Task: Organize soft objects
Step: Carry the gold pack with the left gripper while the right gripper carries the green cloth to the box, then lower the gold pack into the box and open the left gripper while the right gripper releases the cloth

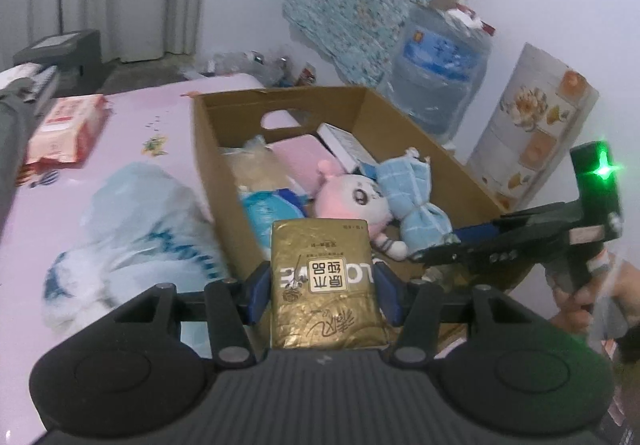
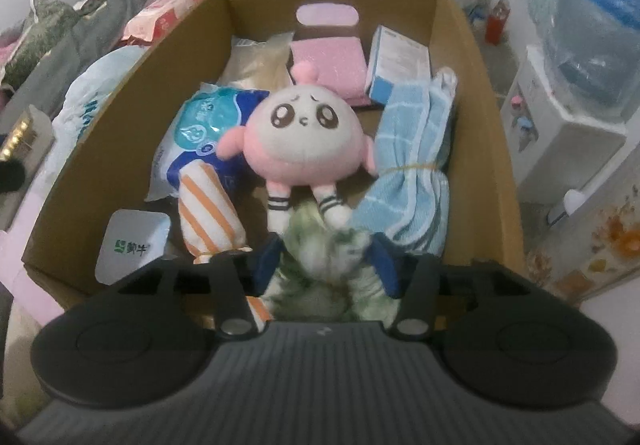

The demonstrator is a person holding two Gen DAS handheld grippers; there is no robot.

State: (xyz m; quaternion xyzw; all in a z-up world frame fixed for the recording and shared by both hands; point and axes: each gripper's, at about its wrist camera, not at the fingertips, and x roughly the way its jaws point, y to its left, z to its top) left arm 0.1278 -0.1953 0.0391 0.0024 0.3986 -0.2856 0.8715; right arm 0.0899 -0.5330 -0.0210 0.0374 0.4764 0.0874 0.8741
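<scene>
Left gripper [image 1: 323,287] — clamped on a gold tissue pack [image 1: 325,281], held short of the cardboard box [image 1: 216,181], likely for stowing. Right gripper [image 2: 326,265] — pinching a green-white cloth bundle [image 2: 324,261] over the box's near end, below the pink plush doll [image 2: 304,141] and blue towel roll [image 2: 408,165].

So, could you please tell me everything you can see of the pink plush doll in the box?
The plush doll is round and soft-looking, pink with a white face, big brown eyes and a worried little mouth. It has a pink knob on top, stubby pink arms and legs in black-and-white striped socks. It lies face up in the cardboard box, resting partly on a blue packet, beside a rolled blue towel.
</scene>
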